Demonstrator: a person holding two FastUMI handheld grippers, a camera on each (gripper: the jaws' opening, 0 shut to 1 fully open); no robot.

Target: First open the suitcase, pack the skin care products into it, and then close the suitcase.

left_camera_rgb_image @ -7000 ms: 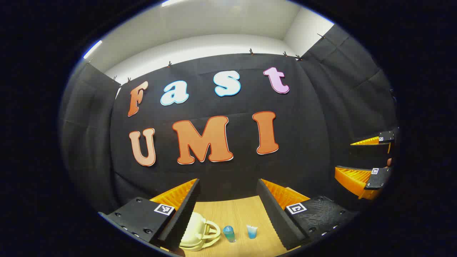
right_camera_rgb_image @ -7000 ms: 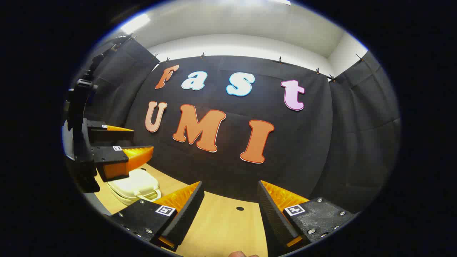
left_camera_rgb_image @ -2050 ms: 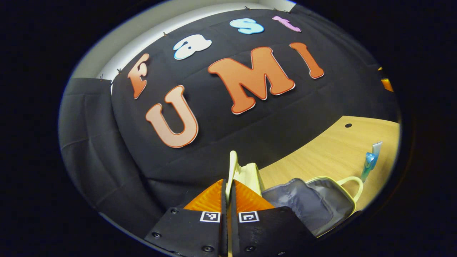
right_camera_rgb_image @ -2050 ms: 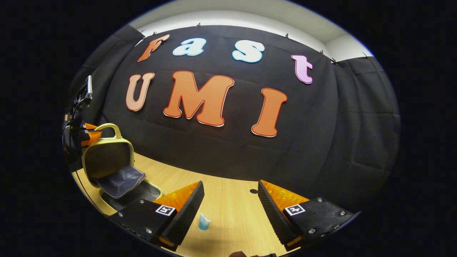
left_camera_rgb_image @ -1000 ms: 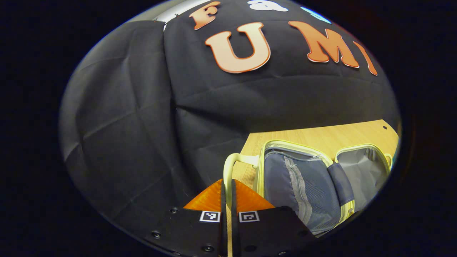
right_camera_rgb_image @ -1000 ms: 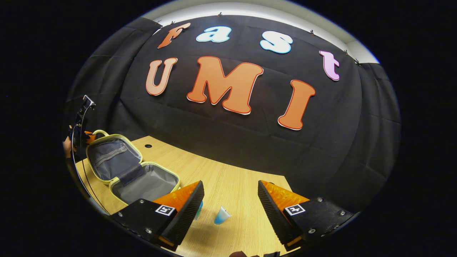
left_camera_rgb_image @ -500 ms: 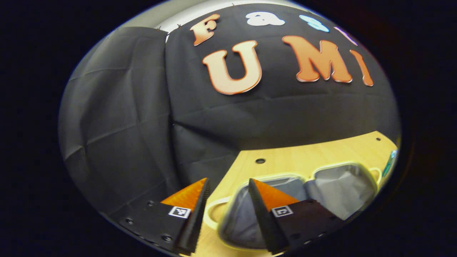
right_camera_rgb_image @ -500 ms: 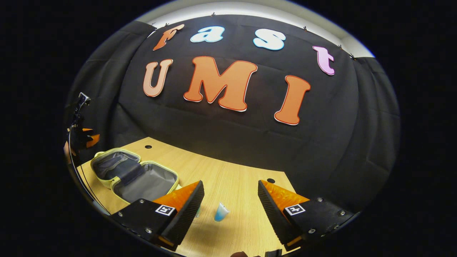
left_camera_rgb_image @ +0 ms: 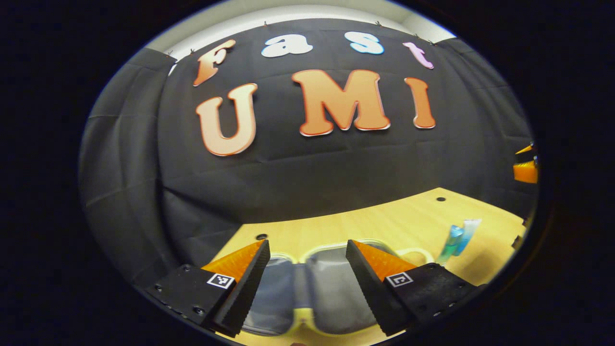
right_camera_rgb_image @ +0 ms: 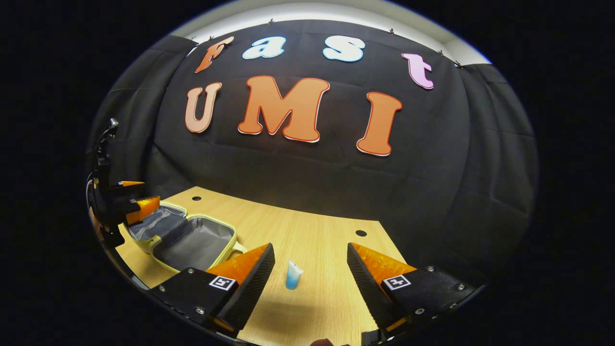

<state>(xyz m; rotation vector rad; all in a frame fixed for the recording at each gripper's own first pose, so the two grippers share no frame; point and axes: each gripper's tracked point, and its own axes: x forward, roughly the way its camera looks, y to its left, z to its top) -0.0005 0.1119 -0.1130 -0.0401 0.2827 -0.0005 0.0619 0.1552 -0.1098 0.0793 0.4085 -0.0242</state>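
Observation:
The pale yellow suitcase lies open flat on the wooden table, both grey-lined halves facing up. My left gripper hovers open just above it, holding nothing. A blue bottle and a blue-and-white tube stand to the right of the case. In the right gripper view the tube stands upright ahead, between the open fingers of my right gripper, apart from both. The open suitcase is at the left there, with the left gripper over its far half.
The table has small round holes near its back edge, which meets the black cloth wall. The right gripper appears at the far right edge of the left gripper view, above the table.
My left gripper let go of the lid's handle, opened, and swung right over the case. The lid now lies flat. The right gripper stayed open and shifted slightly toward the tube.

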